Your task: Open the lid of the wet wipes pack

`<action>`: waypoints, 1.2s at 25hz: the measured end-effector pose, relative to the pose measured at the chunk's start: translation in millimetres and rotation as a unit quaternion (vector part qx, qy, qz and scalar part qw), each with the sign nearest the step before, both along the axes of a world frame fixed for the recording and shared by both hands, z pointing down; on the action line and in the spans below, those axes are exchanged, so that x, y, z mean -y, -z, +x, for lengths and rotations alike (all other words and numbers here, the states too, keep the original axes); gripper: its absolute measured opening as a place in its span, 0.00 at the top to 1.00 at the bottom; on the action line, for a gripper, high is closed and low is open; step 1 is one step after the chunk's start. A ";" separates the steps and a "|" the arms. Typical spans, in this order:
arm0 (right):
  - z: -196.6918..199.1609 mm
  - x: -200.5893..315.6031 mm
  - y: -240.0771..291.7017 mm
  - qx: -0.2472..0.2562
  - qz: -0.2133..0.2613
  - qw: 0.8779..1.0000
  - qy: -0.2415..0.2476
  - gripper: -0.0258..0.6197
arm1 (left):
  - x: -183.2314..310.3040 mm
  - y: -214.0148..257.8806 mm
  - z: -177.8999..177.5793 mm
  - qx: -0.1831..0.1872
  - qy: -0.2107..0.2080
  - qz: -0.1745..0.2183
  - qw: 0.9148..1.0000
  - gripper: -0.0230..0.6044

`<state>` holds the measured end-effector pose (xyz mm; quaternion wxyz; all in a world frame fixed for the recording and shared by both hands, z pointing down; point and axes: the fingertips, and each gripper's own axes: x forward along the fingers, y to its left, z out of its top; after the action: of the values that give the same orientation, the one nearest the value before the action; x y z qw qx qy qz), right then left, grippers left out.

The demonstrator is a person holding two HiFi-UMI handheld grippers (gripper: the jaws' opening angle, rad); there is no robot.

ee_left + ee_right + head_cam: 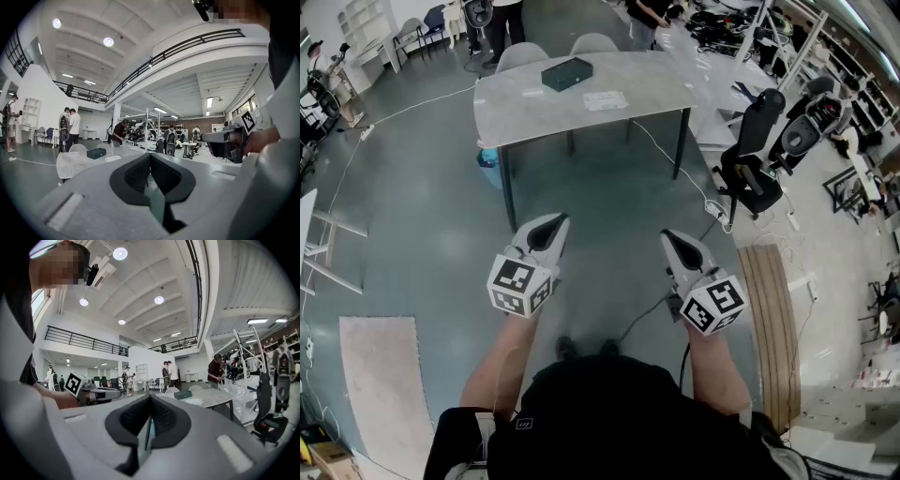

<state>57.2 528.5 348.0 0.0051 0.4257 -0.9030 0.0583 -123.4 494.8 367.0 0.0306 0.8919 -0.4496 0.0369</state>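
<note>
Left tongs (549, 228) and right tongs (677, 244) held level, both closed on nothing; the wet wipes pack (567, 73) lies on the surface (516, 108) well ahead of them, beside a white sheet (606, 99)

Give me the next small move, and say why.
Probably walk toward the grey rectangular table: the dark green flat pack lies on it, well out of reach, and the left claw and right claw are shut and empty.

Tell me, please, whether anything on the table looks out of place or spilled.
Nothing stands out: the dark box and the white flat item lie flat and apart on the table, with nothing spilled.
</note>
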 end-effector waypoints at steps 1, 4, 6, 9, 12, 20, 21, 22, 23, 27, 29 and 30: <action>-0.3 0.5 1.6 -0.001 0.001 1.000 0.001 0.96 | 0.4 1.7 0.9 0.001 -0.002 0.000 1.000 0.95; -1.2 1.7 5.1 -0.002 0.004 1.000 0.005 0.96 | 1.2 3.3 3.3 0.004 -0.006 -0.003 1.000 0.95; -1.0 2.7 4.9 -0.002 0.005 1.000 0.009 0.96 | 2.2 1.0 5.5 0.006 -0.007 -0.007 1.000 0.95; 4.8 2.3 3.5 -0.007 0.008 1.000 0.004 0.96 | 4.6 -1.6 15.3 0.010 -0.013 -0.009 1.000 0.95; 10.1 2.3 1.3 -0.028 0.014 1.000 -0.001 0.96 | 6.8 0.1 22.7 0.011 -0.012 -0.007 1.000 0.95; 43.1 -4.9 6.5 -0.041 0.033 0.999 0.009 0.96 | 7.9 5.3 64.9 0.015 -0.022 -0.006 1.000 0.95; 50.3 -6.2 6.4 -0.038 0.034 0.999 0.007 0.96 | 6.5 4.0 70.8 0.017 -0.023 -0.006 1.000 0.95; 57.7 -7.8 6.4 -0.034 0.034 0.999 0.006 0.96 | 5.0 2.4 76.8 0.018 -0.023 -0.008 1.000 0.95; 65.0 -9.9 6.1 -0.031 0.034 0.999 0.005 0.96 | 3.5 1.1 82.5 0.020 -0.023 -0.010 0.999 0.95; 90.8 -16.9 -3.9 -0.017 0.020 1.000 0.003 0.96 | -2.0 -1.9 103.2 0.020 -0.023 -0.019 0.999 0.95; 99.4 -16.0 -10.6 -0.006 0.011 1.000 0.004 0.96 | 0.0 -6.1 112.7 0.022 -0.026 -0.023 0.999 0.95; 102.5 -15.3 -13.4 -0.004 0.007 1.000 0.005 0.96 | 2.3 -8.8 118.0 0.022 -0.029 -0.025 0.999 0.95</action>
<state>159.7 543.8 361.4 0.0061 0.4215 -0.9054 0.0499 -5.4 492.6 375.8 0.0424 0.9023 -0.4235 0.0686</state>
